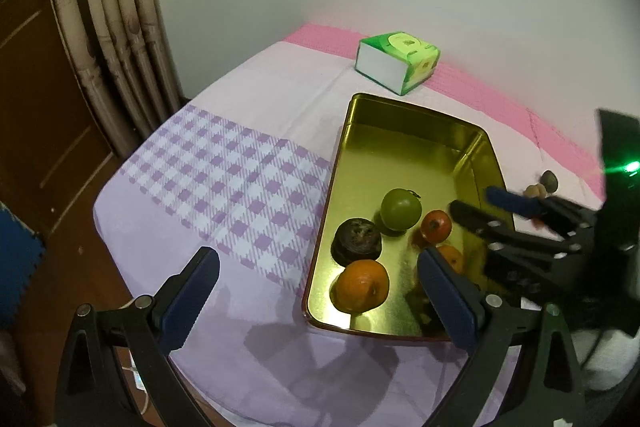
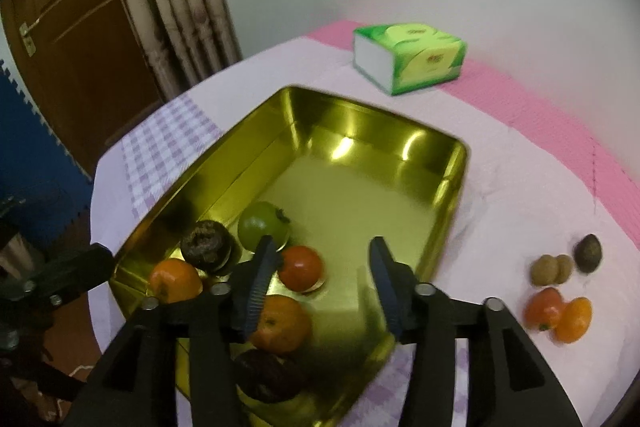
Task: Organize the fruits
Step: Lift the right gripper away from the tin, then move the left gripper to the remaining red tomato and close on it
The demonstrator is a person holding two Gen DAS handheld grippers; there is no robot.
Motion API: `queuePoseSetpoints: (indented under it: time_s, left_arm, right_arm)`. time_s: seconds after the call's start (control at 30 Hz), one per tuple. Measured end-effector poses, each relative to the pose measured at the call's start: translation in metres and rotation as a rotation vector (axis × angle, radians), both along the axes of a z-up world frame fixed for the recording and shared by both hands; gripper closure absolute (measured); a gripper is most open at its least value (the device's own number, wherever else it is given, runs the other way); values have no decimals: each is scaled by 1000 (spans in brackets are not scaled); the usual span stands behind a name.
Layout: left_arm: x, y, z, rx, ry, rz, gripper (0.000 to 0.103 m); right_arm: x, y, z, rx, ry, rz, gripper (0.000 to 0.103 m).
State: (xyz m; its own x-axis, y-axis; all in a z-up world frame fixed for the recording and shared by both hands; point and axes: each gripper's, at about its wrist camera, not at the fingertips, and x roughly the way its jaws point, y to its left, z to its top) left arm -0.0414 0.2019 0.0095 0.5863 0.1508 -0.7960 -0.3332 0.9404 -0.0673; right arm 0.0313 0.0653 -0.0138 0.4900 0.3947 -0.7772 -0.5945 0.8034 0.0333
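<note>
My right gripper (image 2: 320,281) hangs with jaws apart and empty over the tin (image 2: 460,163); the loose fruits (image 2: 558,313) lie off to its right on the bench (image 2: 500,163), nearer it than my wide-apart left gripper (image 1: 316,291).

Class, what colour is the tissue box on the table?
The tissue box is green with white sides, clearest in the right wrist view.

Left gripper (image 1: 318,291): matte black plastic linkage arms with round silver pivot screws, two dark blue ribbed fingers (image 1: 188,301). Right gripper (image 2: 324,287): same black frame, silver screws, dark blue ridged fingers (image 2: 258,285). Left view shows a green light glowing on the right gripper's black body.
</note>
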Motion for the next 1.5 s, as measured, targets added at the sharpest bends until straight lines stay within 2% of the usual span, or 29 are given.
queuePoseSetpoints:
  time_s: [0.2,0.3,0.47,0.63,0.83,1.0,1.17,1.37,1.5]
  left_arm:
    - [0,-2,0,12,-2,-2,5]
    - [1,-2,0,19,3,2,5]
    - [5,-13,0,27,7,-28,5]
    - [24,-51,0,61,30,-115,5]
    - [61,-110,7,30,30,-251,5]
    - [92,-160,0,41,45,-337,6]
    - [116,-198,-15,54,90,-405,10]
    - [134,-223,-28,68,123,-461,20]
    - [144,-232,-38,70,143,-494,31]
  right_arm:
    - [1,-58,29,44,-98,-104,42]
    - [9,-105,34,37,-131,-211,32]
    - [30,-193,25,31,-106,-428,24]
    - [47,-247,2,-32,-84,-543,22]
    - [61,-278,-29,-86,-36,-574,21]
    - [65,-296,-35,-65,-16,-576,21]
    - [72,-299,-40,-93,-30,-550,10]
    - [76,-305,-43,-85,-22,-520,2]
    - [78,-307,-43,-87,-16,-492,0]
